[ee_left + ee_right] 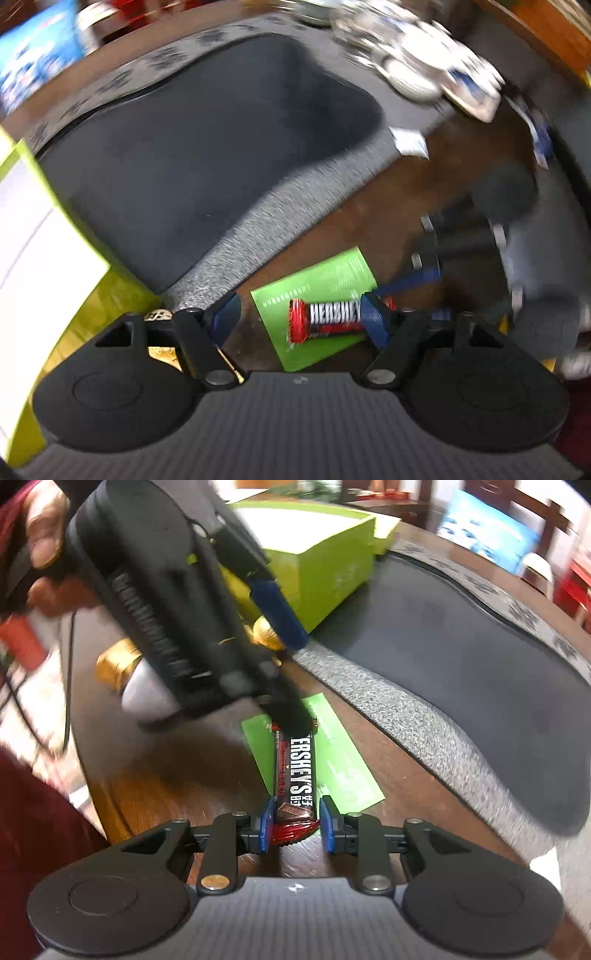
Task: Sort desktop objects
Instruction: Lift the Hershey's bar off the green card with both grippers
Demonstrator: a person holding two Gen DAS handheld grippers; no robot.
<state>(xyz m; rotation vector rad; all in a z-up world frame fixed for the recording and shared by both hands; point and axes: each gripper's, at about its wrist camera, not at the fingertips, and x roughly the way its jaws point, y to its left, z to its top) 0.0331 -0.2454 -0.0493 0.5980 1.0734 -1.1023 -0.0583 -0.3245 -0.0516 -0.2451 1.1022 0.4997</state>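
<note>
Right tool (293,825) clamps Hershey's bar (295,771) on green card (347,771); left tool (299,321) released.

A red-ended black Hershey's chocolate bar (295,771) lies flat on a green card (332,753) near the brown desk's (399,775) front edge.

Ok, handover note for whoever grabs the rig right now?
Right tongs: shut on the near end of the Hershey's bar.
Left tongs: open around the bar's other end, holding nothing.
The bar lies on the green card; the green box and dark mat are beyond.
Done: bar gripped.
Left: lift and sort it; the gold sweet by the box probably comes next.
</note>
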